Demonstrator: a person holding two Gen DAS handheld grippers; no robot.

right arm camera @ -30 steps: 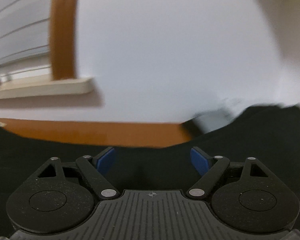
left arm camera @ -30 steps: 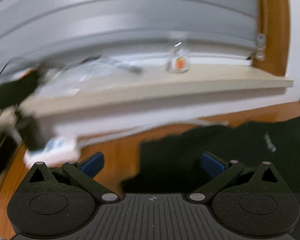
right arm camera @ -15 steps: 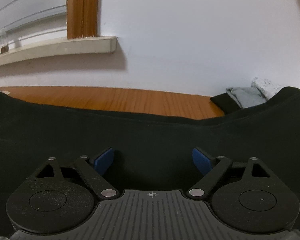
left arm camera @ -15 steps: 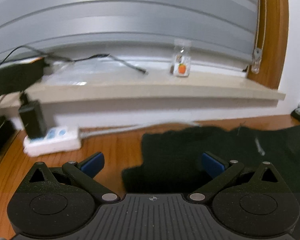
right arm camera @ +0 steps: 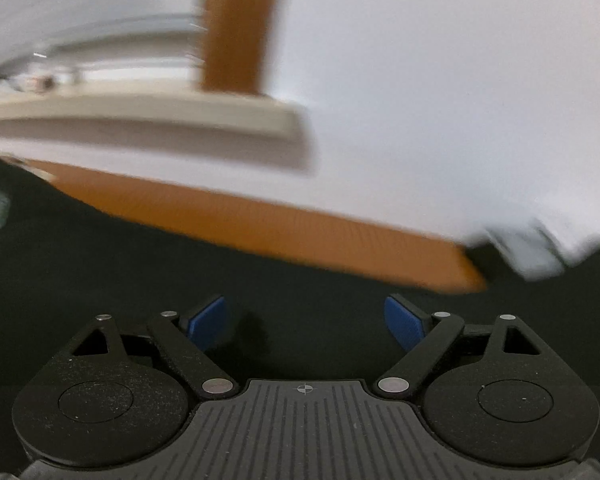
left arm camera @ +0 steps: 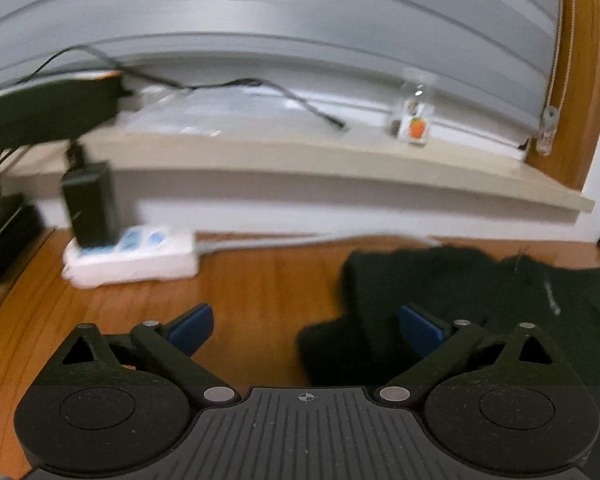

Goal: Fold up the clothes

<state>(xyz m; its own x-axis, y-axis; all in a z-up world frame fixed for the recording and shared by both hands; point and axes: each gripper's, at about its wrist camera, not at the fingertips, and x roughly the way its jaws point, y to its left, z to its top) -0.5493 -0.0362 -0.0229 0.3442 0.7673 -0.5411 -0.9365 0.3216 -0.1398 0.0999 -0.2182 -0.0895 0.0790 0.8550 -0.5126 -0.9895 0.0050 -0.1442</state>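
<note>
Both the left gripper (left arm camera: 304,326) and right gripper (right arm camera: 304,322) hang spread wide with nothing between the blue pads, over the black fabric garment (left arm camera: 480,304) lying on the orange-brown wooden table (left arm camera: 240,292), so probably between grabs, whichever edge needs pinching next.

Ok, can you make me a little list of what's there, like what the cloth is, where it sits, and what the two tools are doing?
cloth: black fabric garment, spread out
surface: orange-brown wooden table
left tool: open, at the garment's edge, gripping nothing
right tool: open, over the garment, gripping nothing
also on table: white plastic power strip
on ledge: small clear bottle with orange label
picture quality: blurry, mostly the right view
</note>
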